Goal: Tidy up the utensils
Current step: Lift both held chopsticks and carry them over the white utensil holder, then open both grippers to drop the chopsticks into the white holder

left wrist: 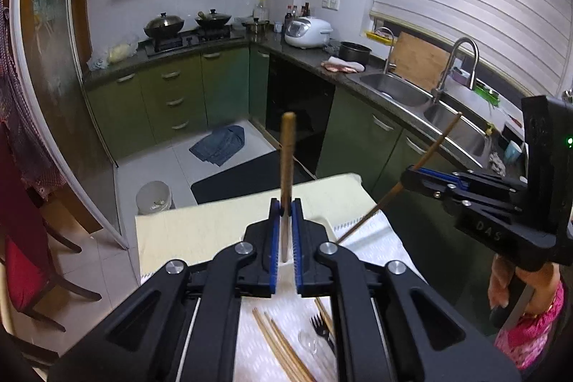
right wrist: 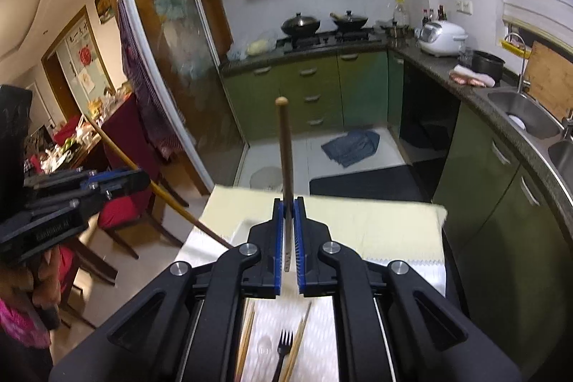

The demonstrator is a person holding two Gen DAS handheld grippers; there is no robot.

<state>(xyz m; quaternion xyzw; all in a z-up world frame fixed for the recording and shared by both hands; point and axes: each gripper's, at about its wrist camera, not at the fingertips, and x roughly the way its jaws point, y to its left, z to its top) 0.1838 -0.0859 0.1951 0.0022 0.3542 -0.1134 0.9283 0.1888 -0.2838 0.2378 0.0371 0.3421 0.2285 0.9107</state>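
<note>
My left gripper (left wrist: 285, 208) is shut on a wooden chopstick (left wrist: 287, 160) that stands upright between its blue pads, raised above the table. My right gripper (right wrist: 288, 206) is shut on a second chopstick (right wrist: 284, 145), also pointing up. Each wrist view shows the other gripper from the side: the right gripper (left wrist: 406, 179) with its slanted chopstick (left wrist: 431, 154), and the left gripper (right wrist: 143, 179) with its chopstick (right wrist: 118, 151). Below, on the white patterned cloth (right wrist: 318, 339), lie several loose chopsticks (right wrist: 247, 335), a black fork (right wrist: 284, 346) and a clear plastic spoon (right wrist: 265, 346).
A pale yellow cloth (left wrist: 215, 228) covers the table's far half. Beyond the table are a white bucket (left wrist: 154, 197), a dark mat and a blue cloth on the floor. Green cabinets and a steel sink (left wrist: 394, 88) run along the right. Red-cushioned chairs (right wrist: 121, 213) stand to the left.
</note>
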